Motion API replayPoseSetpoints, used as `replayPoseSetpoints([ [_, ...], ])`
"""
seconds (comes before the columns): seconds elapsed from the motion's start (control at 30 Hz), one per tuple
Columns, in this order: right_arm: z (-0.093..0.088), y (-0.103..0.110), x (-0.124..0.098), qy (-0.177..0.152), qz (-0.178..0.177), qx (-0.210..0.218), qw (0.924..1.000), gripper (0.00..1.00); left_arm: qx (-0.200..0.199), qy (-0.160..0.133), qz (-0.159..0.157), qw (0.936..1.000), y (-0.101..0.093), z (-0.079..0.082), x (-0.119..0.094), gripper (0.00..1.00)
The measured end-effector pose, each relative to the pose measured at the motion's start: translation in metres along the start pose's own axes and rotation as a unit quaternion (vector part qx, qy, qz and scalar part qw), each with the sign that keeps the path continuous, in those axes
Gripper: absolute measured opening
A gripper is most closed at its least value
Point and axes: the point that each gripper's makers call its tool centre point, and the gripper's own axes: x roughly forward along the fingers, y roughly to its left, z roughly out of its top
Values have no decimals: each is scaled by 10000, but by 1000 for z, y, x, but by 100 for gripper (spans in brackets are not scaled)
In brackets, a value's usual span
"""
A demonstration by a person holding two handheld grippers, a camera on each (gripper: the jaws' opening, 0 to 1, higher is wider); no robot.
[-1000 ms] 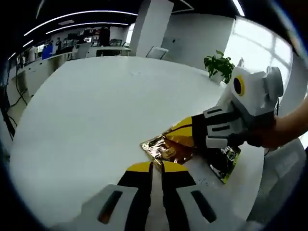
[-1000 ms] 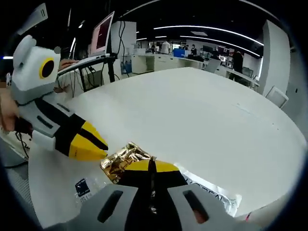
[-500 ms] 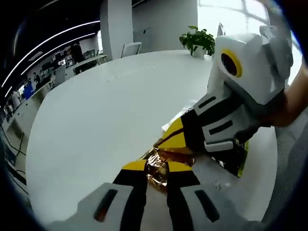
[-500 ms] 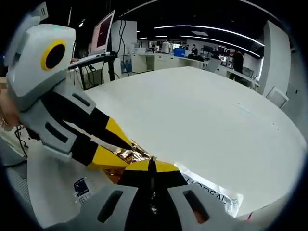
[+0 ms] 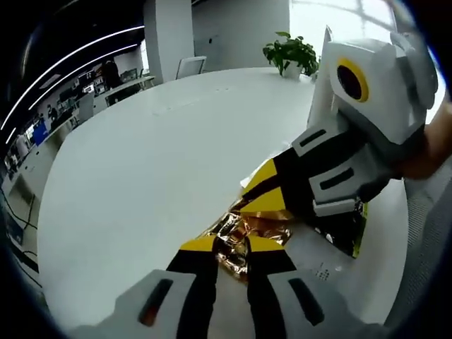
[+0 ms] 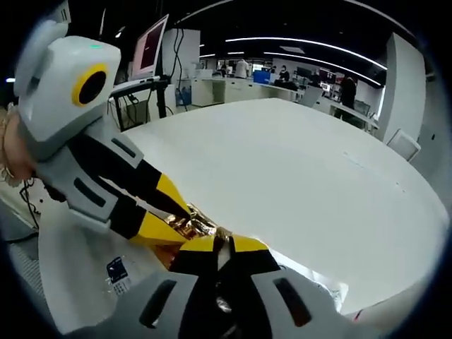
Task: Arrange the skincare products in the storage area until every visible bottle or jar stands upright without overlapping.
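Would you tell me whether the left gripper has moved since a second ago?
Yes: the left gripper has closed in on the gold foil packet on the white table.

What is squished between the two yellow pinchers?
A crinkly gold foil packet lies between the left gripper and the right gripper. Both tips touch it in the left gripper view; the right gripper view shows it too.

I see a crinkled gold foil packet [image 5: 244,229], shiny and creased like metallised film. The bench [image 5: 155,155] under it looks smooth, matt white. My left tool [image 5: 229,246] and right tool [image 6: 220,244] look like hard plastic, with glossy yellow tips, black mid-sections and matt grey-white housings.
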Motion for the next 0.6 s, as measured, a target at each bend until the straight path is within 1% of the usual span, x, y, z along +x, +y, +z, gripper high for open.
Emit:
replayPoseSetpoints([
  [0.13,0,0,-3,5,-2,42,10000,7,39,8,-14,10000,-1,1,0,11],
  [0.23,4,2,-8,-79,77,185,9998,7,44,19,-15,10000,-1,1,0,11],
  [0.43,6,6,-12,-105,131,144,9998,11,40,27,-8,10000,-1,2,-2,11],
  [0.5,7,7,-15,-111,158,147,9997,13,5,-7,44,10000,0,3,-4,11],
  [0.6,8,9,-19,-135,213,146,9996,16,-49,-127,67,9999,0,10,-9,12],
])
